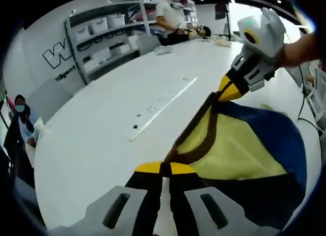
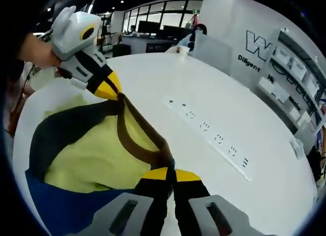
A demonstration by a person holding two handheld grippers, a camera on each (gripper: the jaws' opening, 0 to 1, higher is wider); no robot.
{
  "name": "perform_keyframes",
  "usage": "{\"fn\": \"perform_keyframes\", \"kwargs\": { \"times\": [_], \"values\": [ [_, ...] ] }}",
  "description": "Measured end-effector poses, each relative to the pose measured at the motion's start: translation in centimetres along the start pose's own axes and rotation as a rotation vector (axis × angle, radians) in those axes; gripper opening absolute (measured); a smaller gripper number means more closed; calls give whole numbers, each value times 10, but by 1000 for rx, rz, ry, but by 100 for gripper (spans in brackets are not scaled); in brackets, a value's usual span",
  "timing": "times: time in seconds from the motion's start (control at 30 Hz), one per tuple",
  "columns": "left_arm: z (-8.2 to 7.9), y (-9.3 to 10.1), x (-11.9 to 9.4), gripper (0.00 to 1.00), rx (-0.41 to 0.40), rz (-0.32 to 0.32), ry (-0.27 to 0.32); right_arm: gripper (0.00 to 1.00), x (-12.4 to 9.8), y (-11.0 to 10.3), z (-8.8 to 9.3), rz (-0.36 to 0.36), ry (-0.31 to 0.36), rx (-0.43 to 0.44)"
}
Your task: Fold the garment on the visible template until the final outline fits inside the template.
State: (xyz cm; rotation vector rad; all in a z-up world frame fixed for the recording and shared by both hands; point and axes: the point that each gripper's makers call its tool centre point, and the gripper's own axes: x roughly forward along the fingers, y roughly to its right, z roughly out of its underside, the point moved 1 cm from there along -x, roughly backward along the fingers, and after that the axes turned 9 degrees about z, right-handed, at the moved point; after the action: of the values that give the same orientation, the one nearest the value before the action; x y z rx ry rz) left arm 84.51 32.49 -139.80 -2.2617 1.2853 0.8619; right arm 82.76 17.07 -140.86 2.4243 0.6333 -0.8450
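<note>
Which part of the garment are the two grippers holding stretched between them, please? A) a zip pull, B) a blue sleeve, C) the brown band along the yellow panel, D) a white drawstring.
C: the left gripper and the right gripper are each shut on the brown band, which runs taut between them along the edge of the yellow panel of the garment above the white table.

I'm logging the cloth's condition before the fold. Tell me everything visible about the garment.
The garment looks like soft fabric in pale yellow and royal blue panels with dark brown trim. It lies rumpled on the white table, one brown-edged border lifted and stretched taut between the left hand-held gripper and right hand-held gripper, both pinching it.
</note>
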Motion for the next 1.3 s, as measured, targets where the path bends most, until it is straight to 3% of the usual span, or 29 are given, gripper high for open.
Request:
{"fn": "perform_keyframes", "kwargs": {
  "times": [0.27, 0.67, 0.9, 1.13, 1.3],
  "values": [
    [-1, 0, -1, 18, -8, 6, 11, 19, 1, -6, -2, -19, 24, 43],
    [1, 6, -13, 30, -59, 16, 30, 32, -18, -8, 0, -29, 49, 127],
    [10, 26, -20, 35, -102, 48, 41, 35, -28, -20, 6, -44, 60, 155],
    [15, 39, -29, 36, -98, 60, 45, 36, -42, -26, 18, -51, 65, 169],
    [16, 44, -35, 36, -85, 60, 46, 37, -53, -27, 17, -50, 84, 147]
  ]
}}
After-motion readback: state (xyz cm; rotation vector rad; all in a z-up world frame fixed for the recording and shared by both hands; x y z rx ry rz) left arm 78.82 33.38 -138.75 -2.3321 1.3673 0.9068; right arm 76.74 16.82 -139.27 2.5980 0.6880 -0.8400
